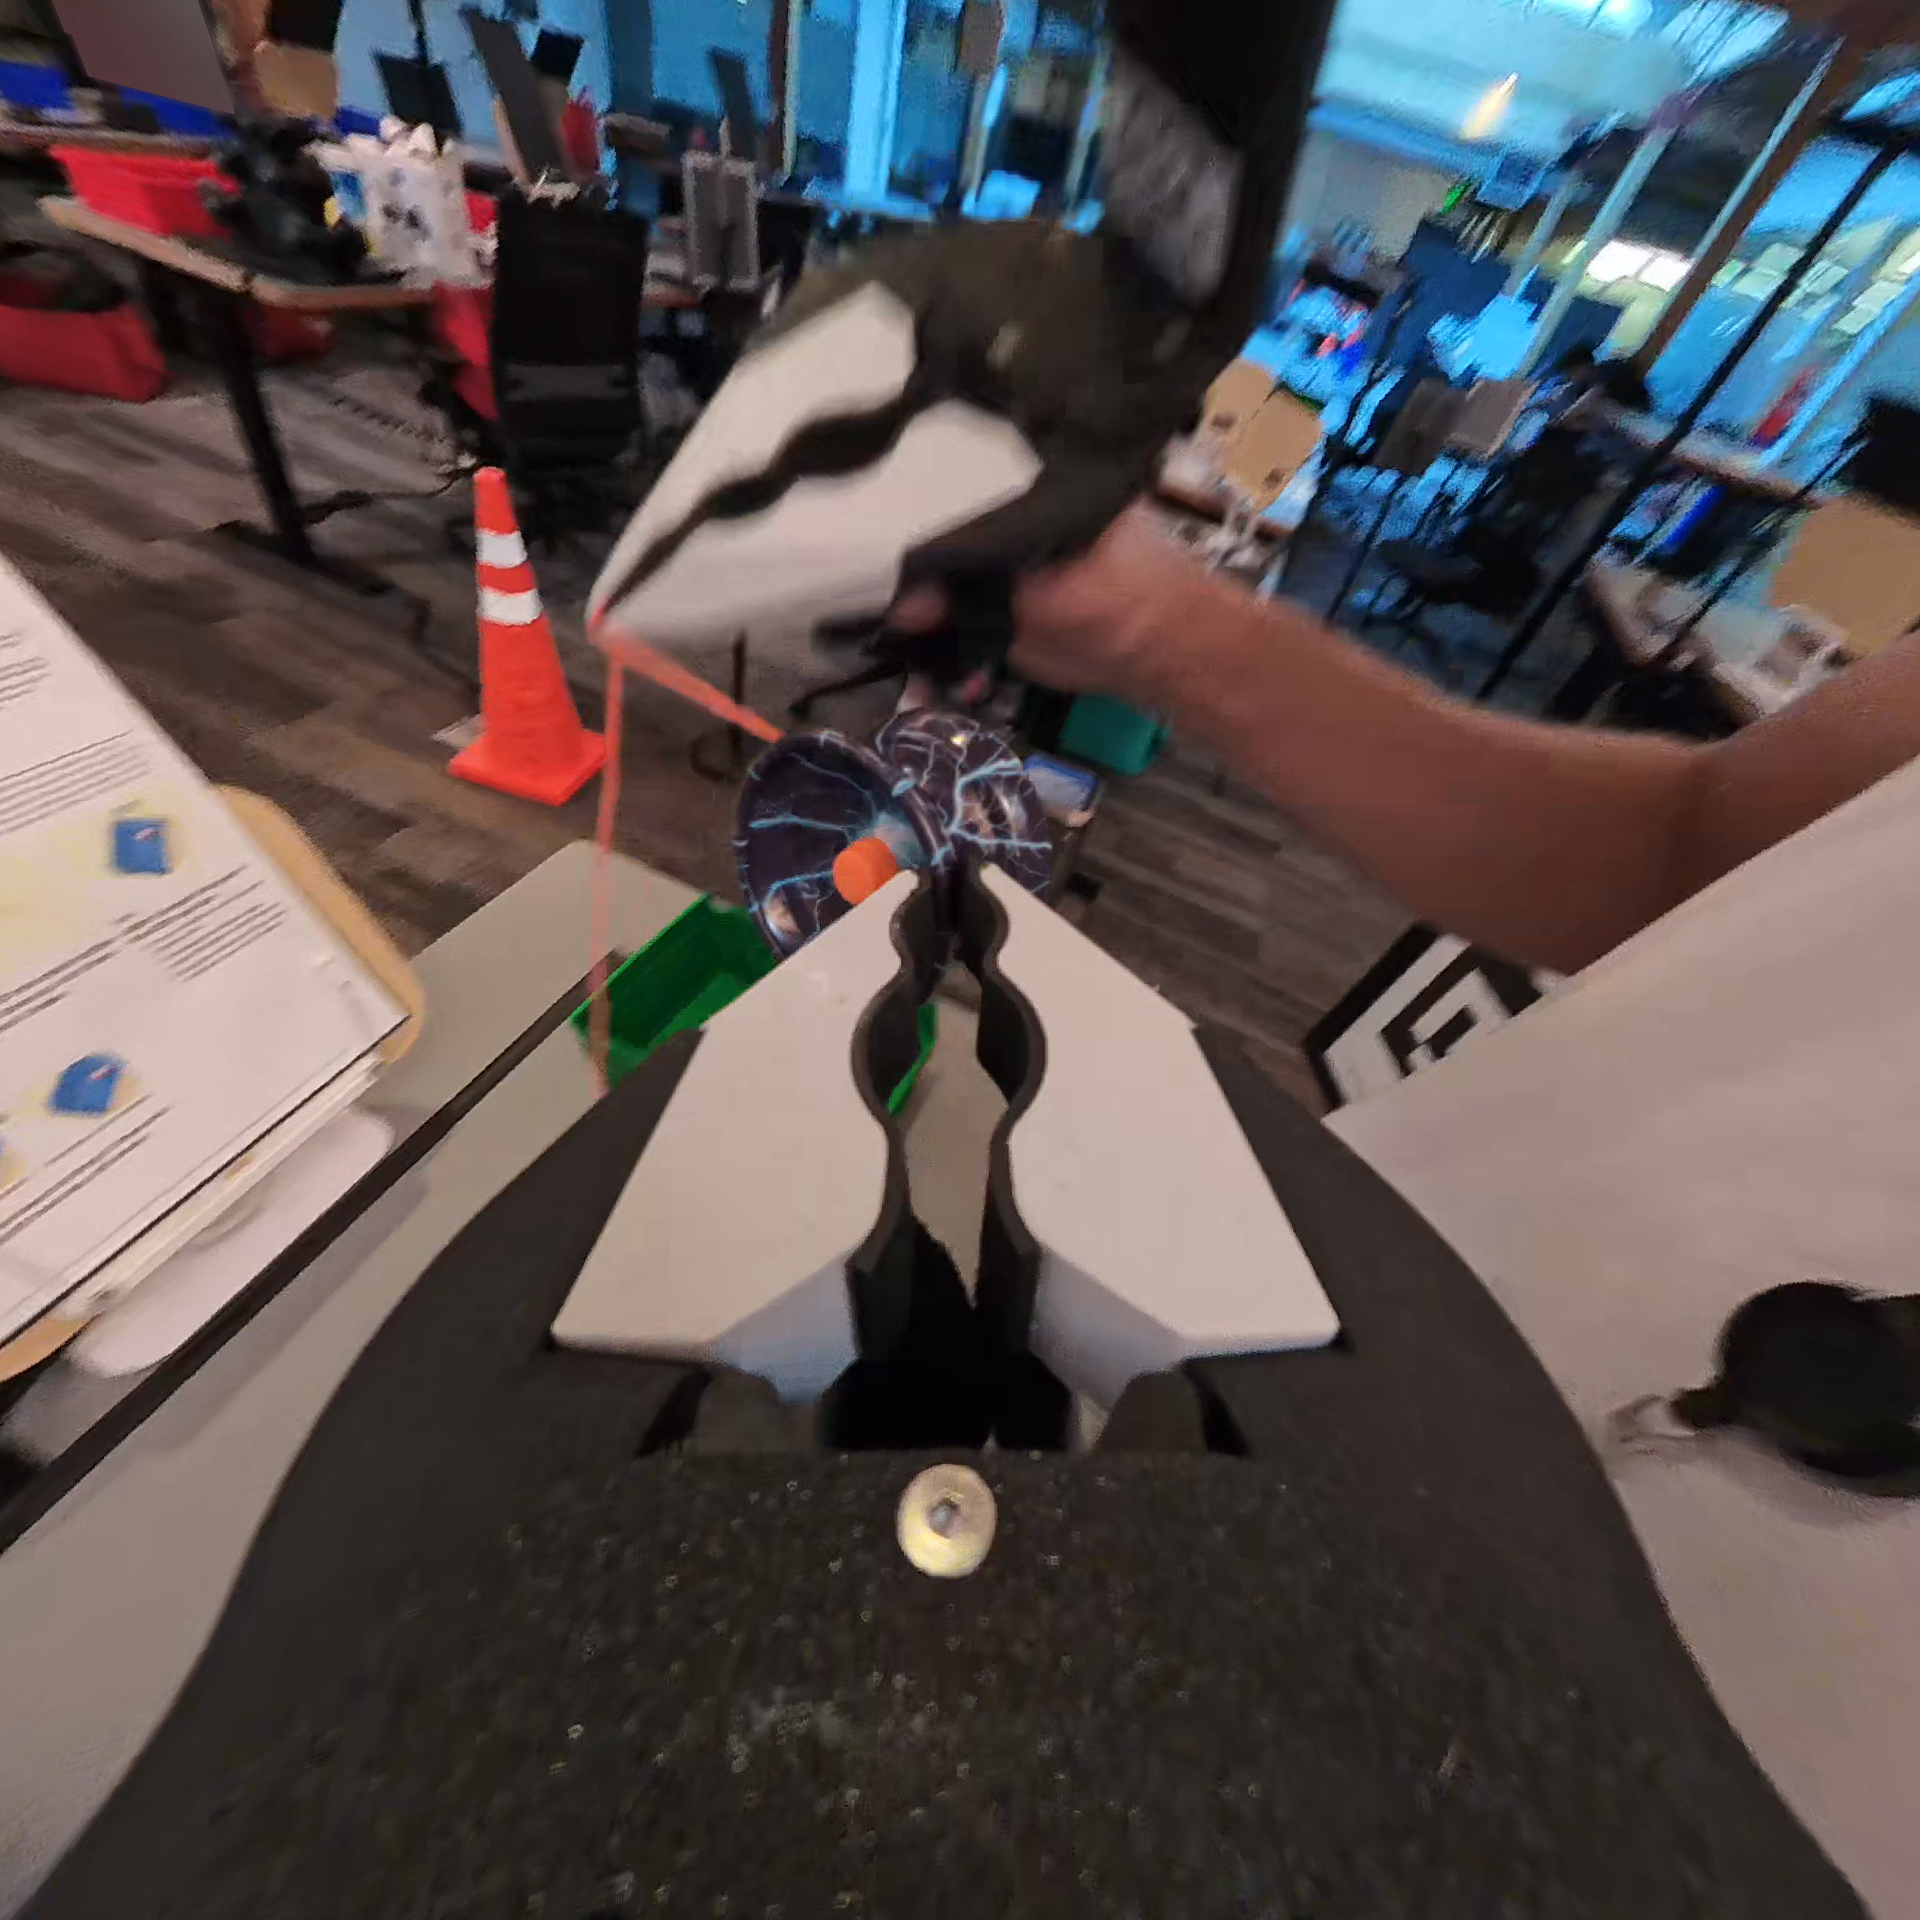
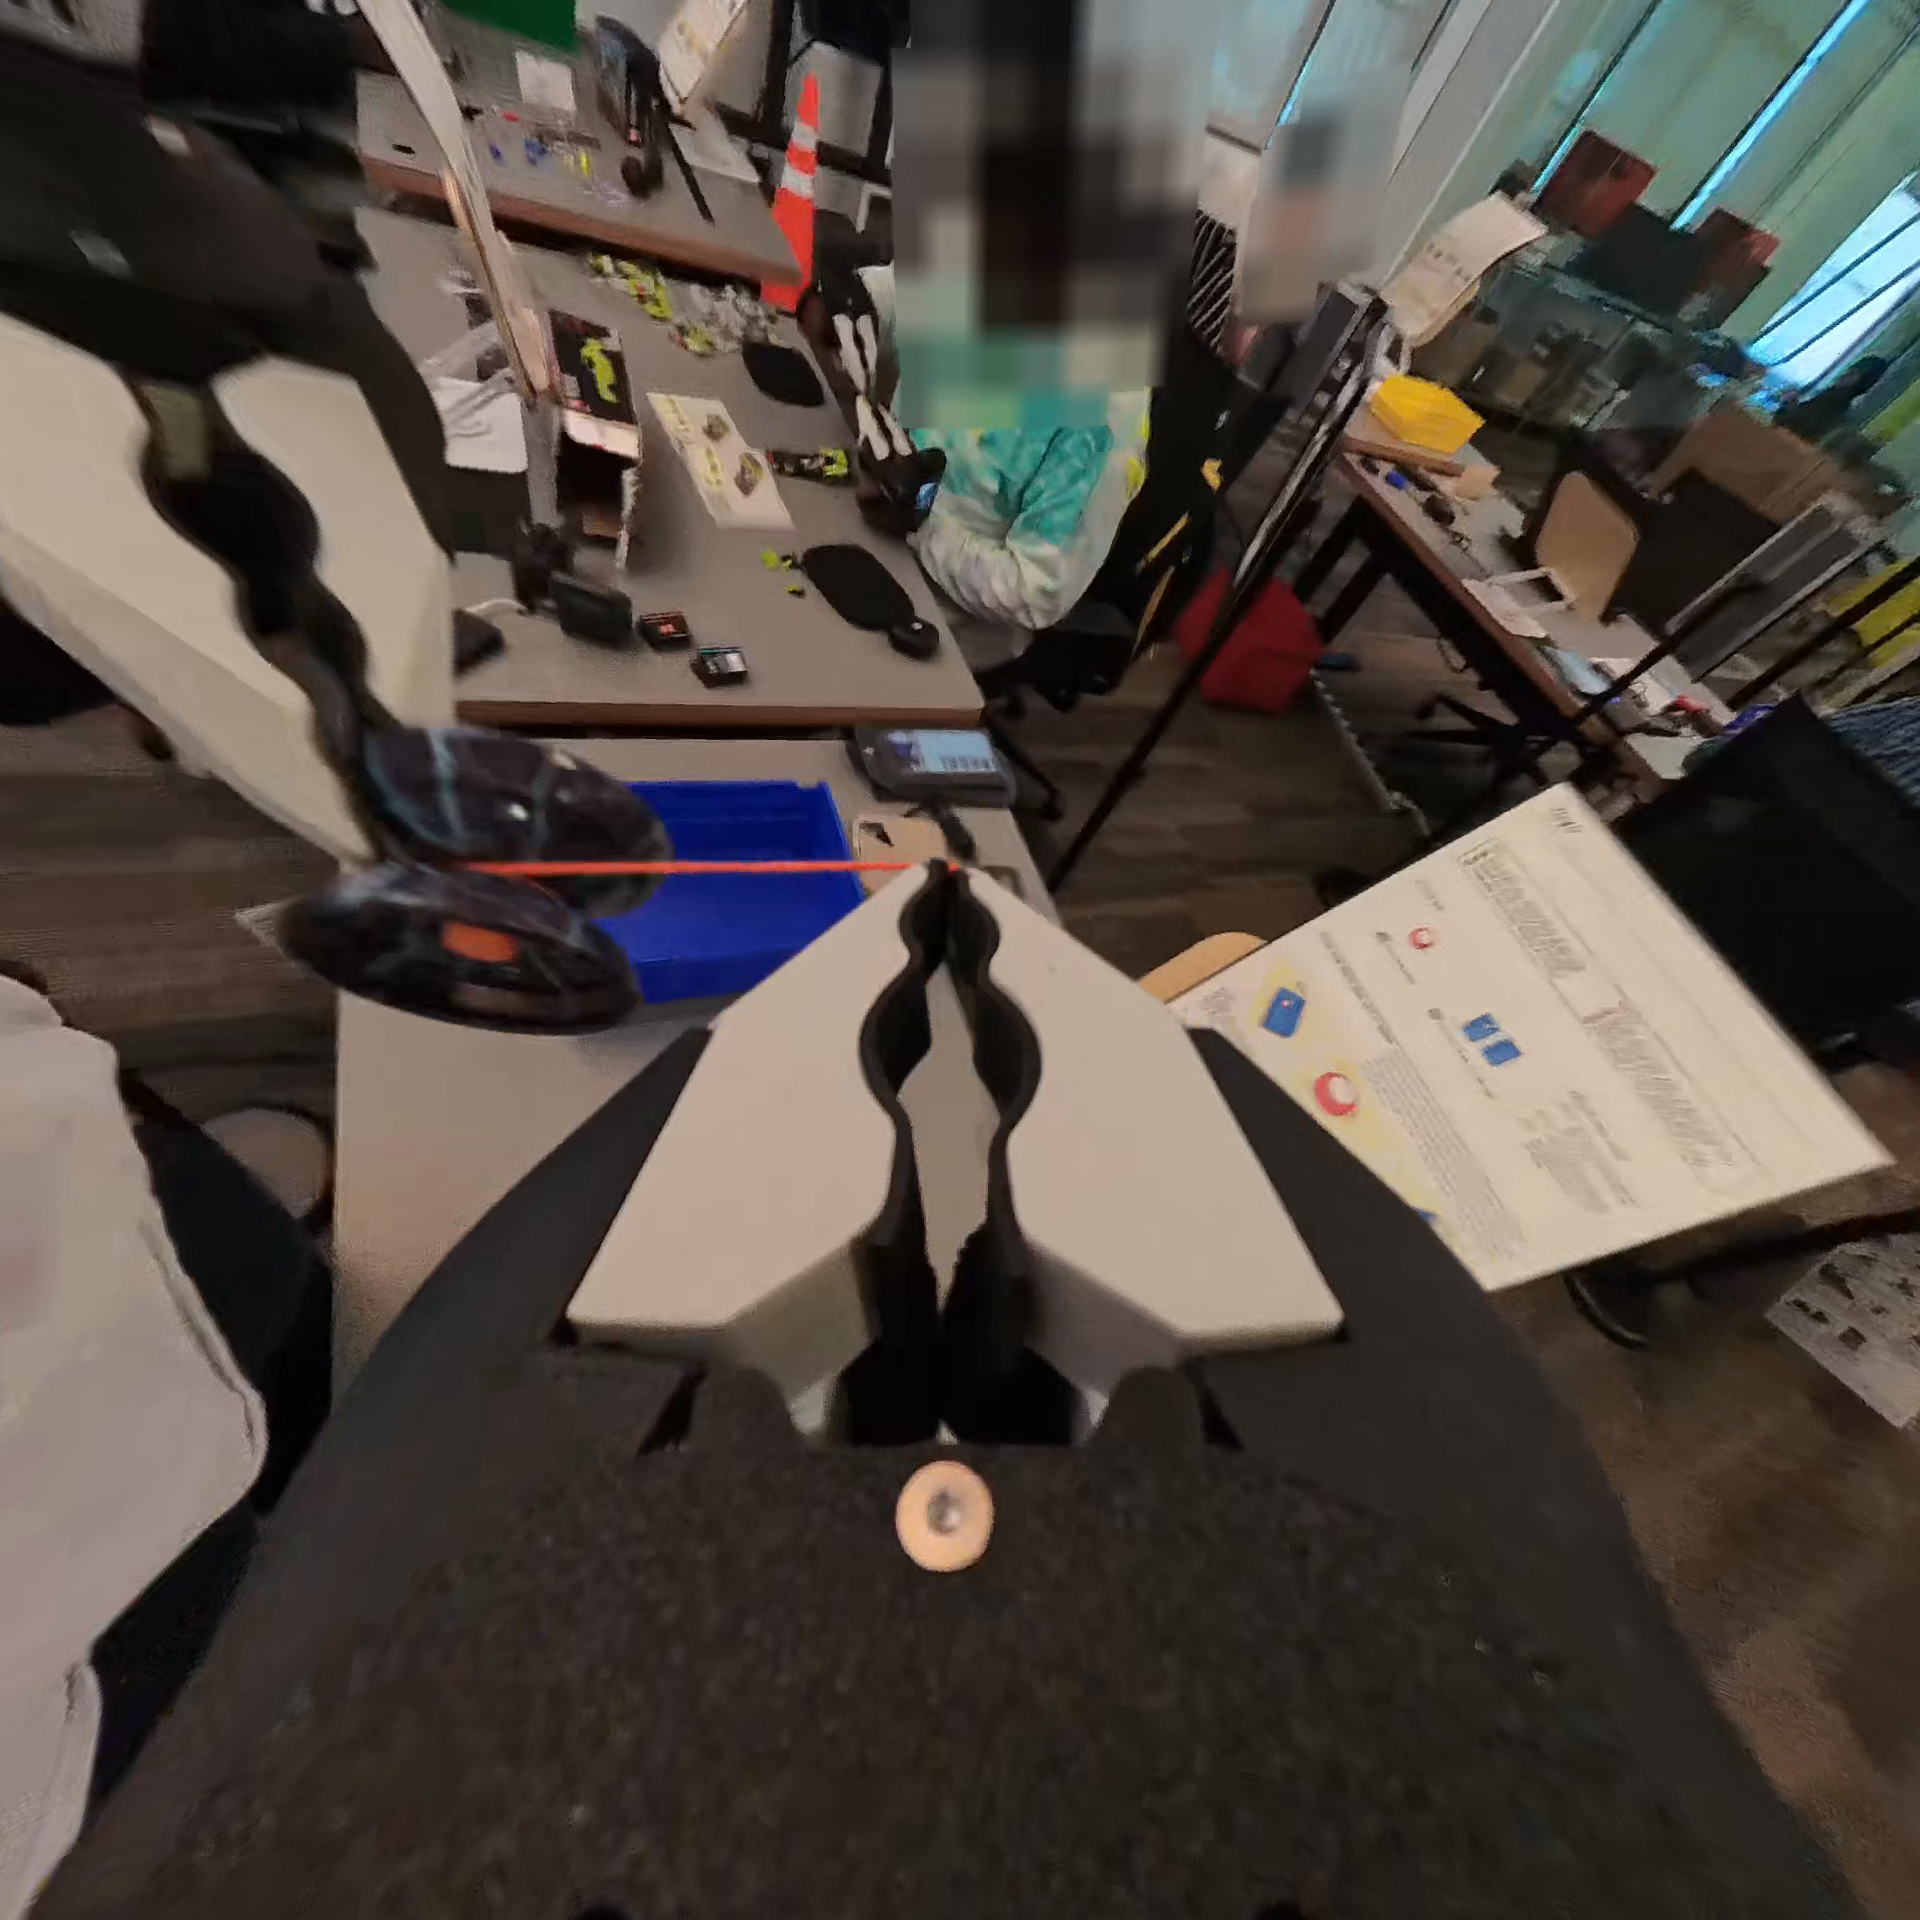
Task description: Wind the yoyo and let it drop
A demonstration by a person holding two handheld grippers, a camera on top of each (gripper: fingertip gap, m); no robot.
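The yoyo [image 1: 894, 821] is dark purple with pale blue veins and an orange hub. My left gripper [image 1: 948, 883] is shut on the rim of one yoyo half and holds it in the air. The orange string [image 1: 691, 696] runs from the yoyo's gap up to my right gripper [image 1: 603, 618], which is shut on it; a loose length hangs down from there. In the right wrist view the string [image 2: 707, 865] stretches taut from my right gripper [image 2: 948, 871] to the yoyo [image 2: 488, 883], which the left gripper [image 2: 369, 831] pinches.
A grey table [image 1: 488, 987] lies below, with a green bin [image 1: 675, 987] and a printed poster board [image 1: 156, 935]. An orange traffic cone [image 1: 520, 644] stands on the floor. A blue bin [image 2: 738, 883] sits on the table in the right wrist view. A person's forearm [image 1: 1403, 769] crosses from the right. My right fingertips sit around 10 centimetres from my left ones.
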